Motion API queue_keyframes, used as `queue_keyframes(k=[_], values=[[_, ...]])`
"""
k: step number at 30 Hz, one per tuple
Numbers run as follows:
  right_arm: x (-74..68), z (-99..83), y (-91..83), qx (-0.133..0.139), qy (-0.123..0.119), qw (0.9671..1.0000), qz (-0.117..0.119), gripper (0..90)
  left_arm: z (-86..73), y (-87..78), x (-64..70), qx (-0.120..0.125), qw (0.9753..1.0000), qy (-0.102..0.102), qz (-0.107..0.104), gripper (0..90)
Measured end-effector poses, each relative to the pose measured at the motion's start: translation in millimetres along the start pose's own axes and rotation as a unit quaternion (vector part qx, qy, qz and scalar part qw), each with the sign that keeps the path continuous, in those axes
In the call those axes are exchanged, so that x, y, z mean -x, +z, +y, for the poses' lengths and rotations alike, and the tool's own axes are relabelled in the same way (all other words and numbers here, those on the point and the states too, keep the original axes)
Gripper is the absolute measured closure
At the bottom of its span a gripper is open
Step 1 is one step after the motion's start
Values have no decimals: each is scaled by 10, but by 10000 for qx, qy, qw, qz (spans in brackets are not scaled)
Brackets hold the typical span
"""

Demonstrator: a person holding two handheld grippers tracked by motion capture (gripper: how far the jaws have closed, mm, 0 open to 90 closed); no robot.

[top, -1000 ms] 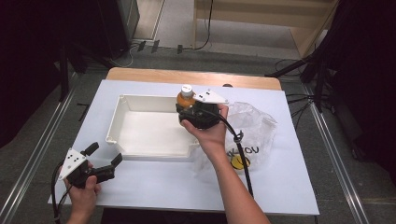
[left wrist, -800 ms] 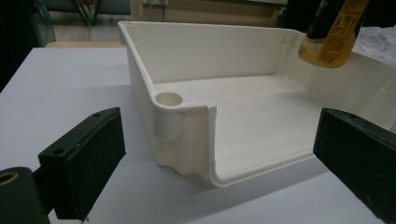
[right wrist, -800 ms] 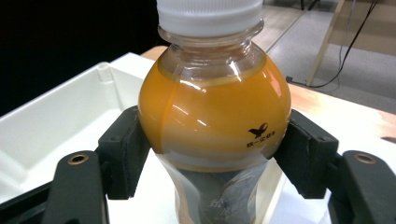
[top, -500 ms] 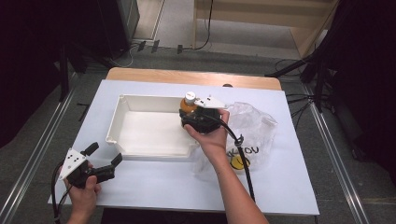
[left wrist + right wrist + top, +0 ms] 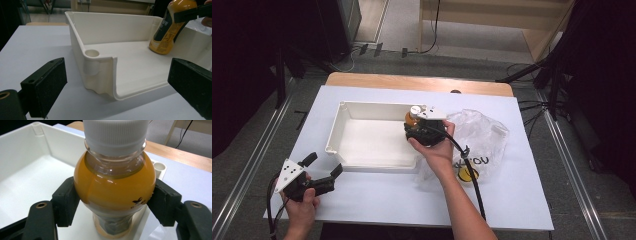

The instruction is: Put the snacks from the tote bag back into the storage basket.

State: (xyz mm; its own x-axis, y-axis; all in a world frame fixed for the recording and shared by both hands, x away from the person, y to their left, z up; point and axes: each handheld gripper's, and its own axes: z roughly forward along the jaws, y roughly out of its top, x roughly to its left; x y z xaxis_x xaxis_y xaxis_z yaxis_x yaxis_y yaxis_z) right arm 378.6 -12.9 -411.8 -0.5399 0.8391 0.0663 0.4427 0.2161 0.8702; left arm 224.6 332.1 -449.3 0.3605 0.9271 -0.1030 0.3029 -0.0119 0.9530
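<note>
My right gripper (image 5: 421, 121), jaws clamped on the orange bottle (image 5: 113, 185), has carried it down into the white tray (image 5: 377, 145)'s right end since a second ago. It's tilted, base touching the floor, so release looks next; my left gripper (image 5: 319, 172) idles wide open, empty.

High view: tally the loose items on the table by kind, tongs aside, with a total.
Bottle of orange drink: 1
White tray: 1
Clear plastic bag: 1
Total: 3
</note>
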Motion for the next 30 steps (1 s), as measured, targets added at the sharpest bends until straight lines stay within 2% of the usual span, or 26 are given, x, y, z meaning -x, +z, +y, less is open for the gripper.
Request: queue_keyframes(k=[7, 10, 11, 17, 30], values=[[48, -24, -4, 64, 107, 9999, 73, 309, 0, 1, -2, 4, 10000, -19, 3, 24], [56, -4, -51, 184, 52, 9998, 82, 255, 0, 4, -2, 8, 10000, -27, 8, 24], [60, 11, -76, 217, 67, 9996, 155, 245, 0, 4, -2, 8, 10000, -25, 8, 24], [96, 13, -243, 396, 61, 9990, 196, 226, -1, 3, 3, 15, 10000, -10, 12, 24], [228, -155, -641, 680, 79, 9973, 277, 222, -1, 11, 5, 12, 10000, -3, 16, 24]])
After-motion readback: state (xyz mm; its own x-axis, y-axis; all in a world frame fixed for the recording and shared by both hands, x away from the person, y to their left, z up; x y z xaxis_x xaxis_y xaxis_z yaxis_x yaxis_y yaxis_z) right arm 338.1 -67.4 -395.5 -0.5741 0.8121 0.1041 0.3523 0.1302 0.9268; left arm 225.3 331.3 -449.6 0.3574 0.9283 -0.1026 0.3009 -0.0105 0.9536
